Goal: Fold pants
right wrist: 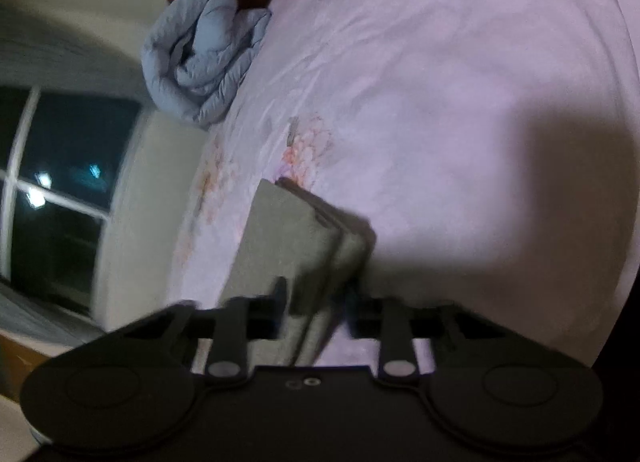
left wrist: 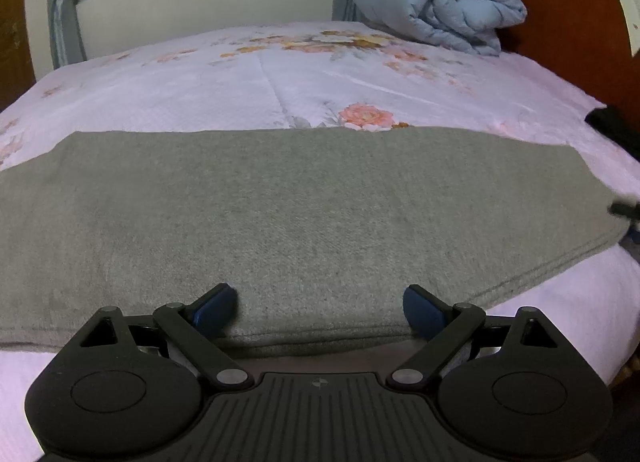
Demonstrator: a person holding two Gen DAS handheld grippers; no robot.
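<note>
The grey pants [left wrist: 304, 218] lie flat across the pink floral bed sheet [left wrist: 248, 90], folded lengthwise into a long band. My left gripper [left wrist: 320, 308] is open, its blue pads [left wrist: 218, 308] spread wide over the near folded edge of the pants. In the blurred right wrist view, my right gripper [right wrist: 316, 302] is closed on the layered end of the pants [right wrist: 296, 246], which stick up between the fingers.
A rolled light-blue quilt [left wrist: 444, 6] sits at the far right of the bed by the brown headboard [left wrist: 572, 22]. A window and grey curtains stand behind the bed. A dark object [left wrist: 612, 122] lies at the bed's right edge.
</note>
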